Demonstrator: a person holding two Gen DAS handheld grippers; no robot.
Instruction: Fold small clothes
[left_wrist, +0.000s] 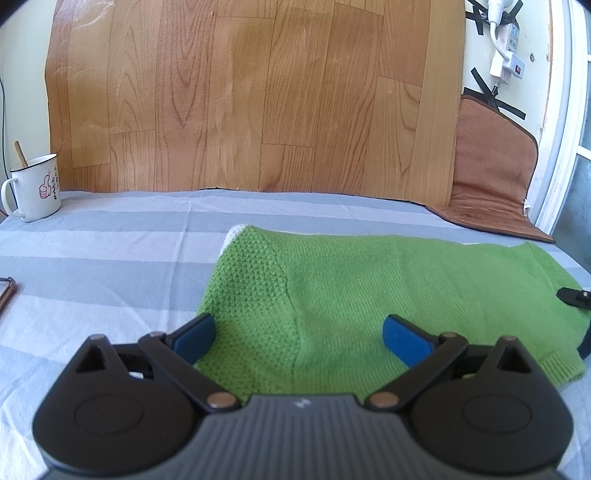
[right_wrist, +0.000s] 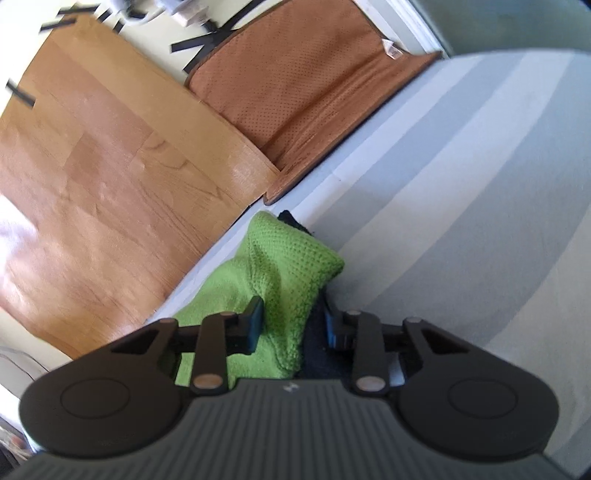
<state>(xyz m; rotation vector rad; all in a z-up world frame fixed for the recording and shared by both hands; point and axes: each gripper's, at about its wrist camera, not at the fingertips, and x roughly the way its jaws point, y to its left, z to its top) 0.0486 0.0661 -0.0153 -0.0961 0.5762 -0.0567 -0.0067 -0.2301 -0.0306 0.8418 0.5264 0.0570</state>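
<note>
A small green knit sweater (left_wrist: 369, 295) lies flat on the grey-and-white striped sheet (left_wrist: 110, 258). My left gripper (left_wrist: 299, 336) is open, its blue pads over the sweater's near left part, holding nothing. In the right wrist view my right gripper (right_wrist: 293, 326) is shut on a bunched end of the green sweater (right_wrist: 284, 266), which rises between the fingers. The right gripper's tip also shows in the left wrist view (left_wrist: 576, 297) at the sweater's right edge.
A white enamel mug (left_wrist: 35, 188) with a stick in it stands at the far left. A phone's corner (left_wrist: 5, 291) lies at the left edge. A wood-pattern board (left_wrist: 251, 96) and a brown cushion (left_wrist: 495, 166) lean against the back wall, near a power strip (left_wrist: 509, 44).
</note>
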